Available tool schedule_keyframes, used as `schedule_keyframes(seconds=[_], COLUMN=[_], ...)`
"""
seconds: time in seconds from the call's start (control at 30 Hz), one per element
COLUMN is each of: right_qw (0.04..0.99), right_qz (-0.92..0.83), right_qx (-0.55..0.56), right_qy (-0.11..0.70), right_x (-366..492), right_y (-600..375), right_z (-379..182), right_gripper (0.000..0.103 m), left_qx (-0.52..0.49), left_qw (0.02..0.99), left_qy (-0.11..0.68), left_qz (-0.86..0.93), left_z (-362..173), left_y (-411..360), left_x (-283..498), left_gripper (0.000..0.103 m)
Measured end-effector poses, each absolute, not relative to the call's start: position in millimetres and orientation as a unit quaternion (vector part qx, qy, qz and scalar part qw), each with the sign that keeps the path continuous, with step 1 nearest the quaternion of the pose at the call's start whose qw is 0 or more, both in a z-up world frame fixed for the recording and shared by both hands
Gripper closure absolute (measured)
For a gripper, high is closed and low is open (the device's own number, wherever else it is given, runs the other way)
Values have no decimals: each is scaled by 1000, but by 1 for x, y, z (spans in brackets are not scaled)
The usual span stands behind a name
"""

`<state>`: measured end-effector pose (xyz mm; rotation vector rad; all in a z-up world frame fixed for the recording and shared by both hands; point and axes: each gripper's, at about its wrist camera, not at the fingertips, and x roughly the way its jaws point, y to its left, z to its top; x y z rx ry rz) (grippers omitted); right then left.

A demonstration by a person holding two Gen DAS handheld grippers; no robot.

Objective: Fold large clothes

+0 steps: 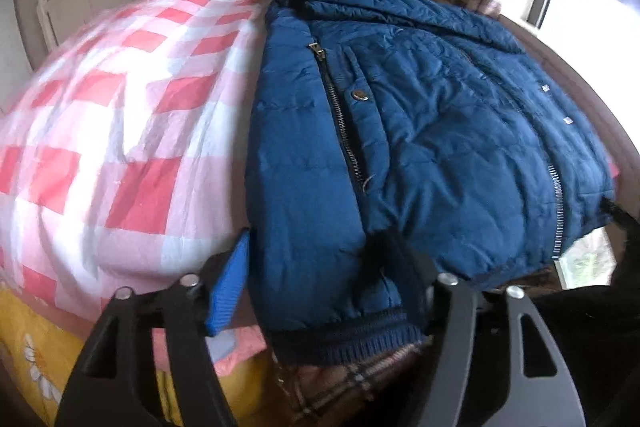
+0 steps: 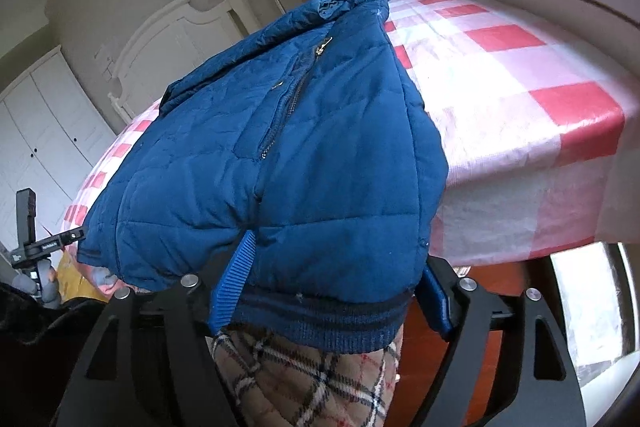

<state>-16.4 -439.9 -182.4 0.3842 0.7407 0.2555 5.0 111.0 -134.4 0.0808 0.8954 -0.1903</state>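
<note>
Ribbed hem [image 2: 320, 323] of the blue jacket [image 1: 400, 131] is pinched by both tongs, left [image 1: 320, 291] and right [image 2: 332, 291], at the bed's [image 1: 120, 107] near edge. Slippery padded bulk could probably be lost, so the fold may be skewed.

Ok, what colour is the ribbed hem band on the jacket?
Blue with a dark stripe, on the ribbed hem band of the blue jacket; the right wrist view shows it best.

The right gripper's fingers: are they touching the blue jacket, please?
Touching: the right wrist view shows both fingers pressing the blue jacket at its ribbed hem.
</note>
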Motion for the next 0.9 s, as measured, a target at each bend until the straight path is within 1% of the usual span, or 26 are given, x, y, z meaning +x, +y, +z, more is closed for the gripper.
schedule_keyframes(seconds=[0.03,0.07,0.1,0.13,0.17,0.2,0.27,0.3,0.43,0.53,0.63,0.7,0.77,0.8,0.83,0.9], right_qw=[910,915,918,922,925,928,938,941,960,965,970,972,973,974,974,973], right_qz=[127,130,129,121,117,117,129,131,151,180,197,197,195,190,178,149], right_qx=[173,152,135,114,102,101,120,125,113,123,105,92,82,82,79,81], right_qy=[355,351,350,350,348,340,299,284,210,148,101,85,88,98,114,158], right_x=[-18,-22,-24,-29,-35,-40,-61,-69,-103,-123,-118,-95,-56,-23,9,79], right_y=[-437,-431,-427,-420,-416,-416,-420,-423,-419,-417,-412,-412,-410,-410,-410,-412], right_z=[-180,-175,-171,-166,-160,-155,-133,-123,-65,-23,18,41,57,65,69,67], right_gripper=[39,51,62,65,72,79,85,86,87,88,88,88,88,88,88,87], left_qx=[44,37,30,34,41,43,45,47,27,-14,-35,-59,-85,-88,-97,-103], left_qw=[898,897,897,901,905,909,921,926,942,954,964,965,962,962,959,956], left_qy=[428,429,427,419,410,400,369,358,311,263,219,194,186,188,198,221], left_qz=[-89,-100,-110,-108,-106,-108,-111,-112,-124,-141,-149,-166,-179,-179,-175,-164], left_z=[-135,-135,-134,-130,-127,-123,-107,-99,-58,-16,15,40,60,67,75,80], left_y=[110,111,113,113,112,111,108,108,118,137,149,158,160,158,153,142], left_x=[5,6,5,2,-1,-4,-17,-23,-48,-77,-90,-78,-46,-29,6,59], left_gripper=[33,43,57,81,91,94,96,96,97,97,97,97,96,96,96,95])
